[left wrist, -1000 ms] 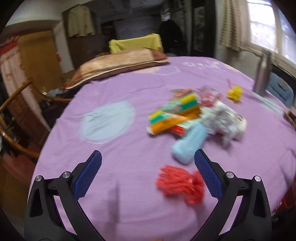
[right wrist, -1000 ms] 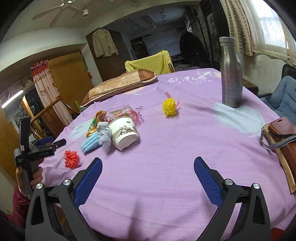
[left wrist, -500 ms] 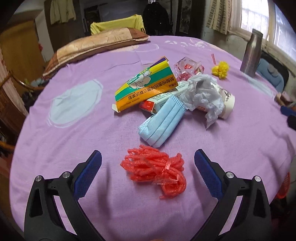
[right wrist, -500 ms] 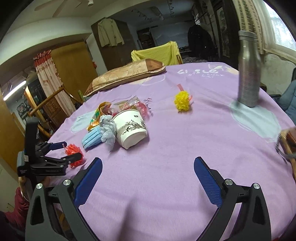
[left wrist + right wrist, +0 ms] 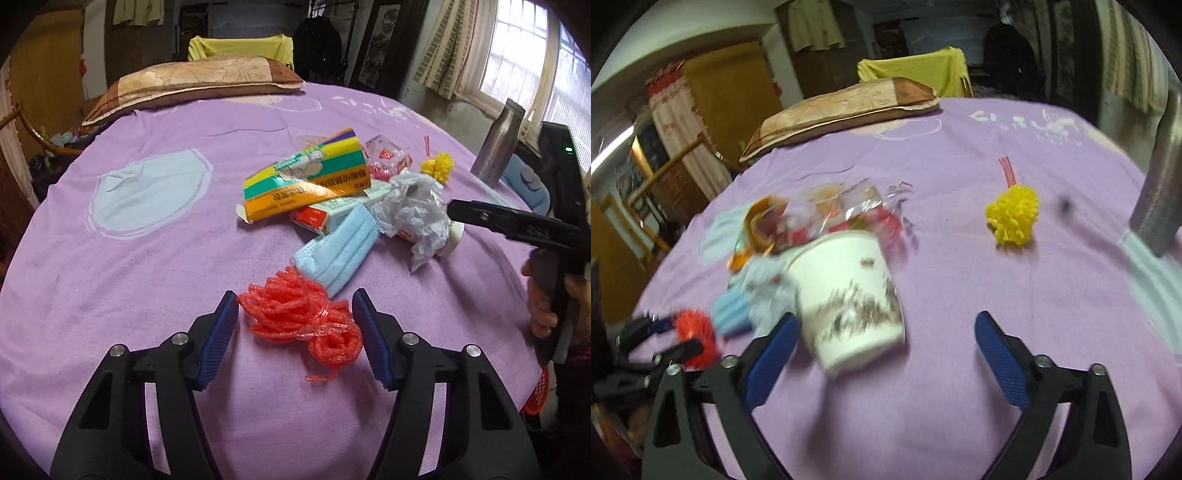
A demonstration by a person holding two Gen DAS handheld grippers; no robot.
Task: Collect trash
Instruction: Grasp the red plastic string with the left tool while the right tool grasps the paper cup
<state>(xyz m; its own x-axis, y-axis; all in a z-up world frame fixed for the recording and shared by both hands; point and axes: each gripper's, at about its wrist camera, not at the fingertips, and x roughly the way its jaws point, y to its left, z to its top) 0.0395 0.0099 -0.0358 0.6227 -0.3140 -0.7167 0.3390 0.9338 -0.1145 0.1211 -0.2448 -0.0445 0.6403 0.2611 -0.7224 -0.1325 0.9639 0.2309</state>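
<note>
Here, on the purple tablecloth (image 5: 147, 280), the left gripper (image 5: 295, 336) is spread around a tangled red plastic mesh bundle (image 5: 301, 319), lying crosswise between its pads. Rightward, the right gripper (image 5: 882, 350), spread, nears a tipped white paper cup (image 5: 849, 295).

A: Where did the light come from?

B: Daylight came through the window (image 5: 532, 55), which was blown out white; the doorway behind the pillow (image 5: 195, 79) stayed dim.

A: Was it sharp?

B: The left wrist view was crisp. The right wrist view was smeared by motion around the paper cup (image 5: 849, 295). Both bent at the edges, with black corners.
</note>
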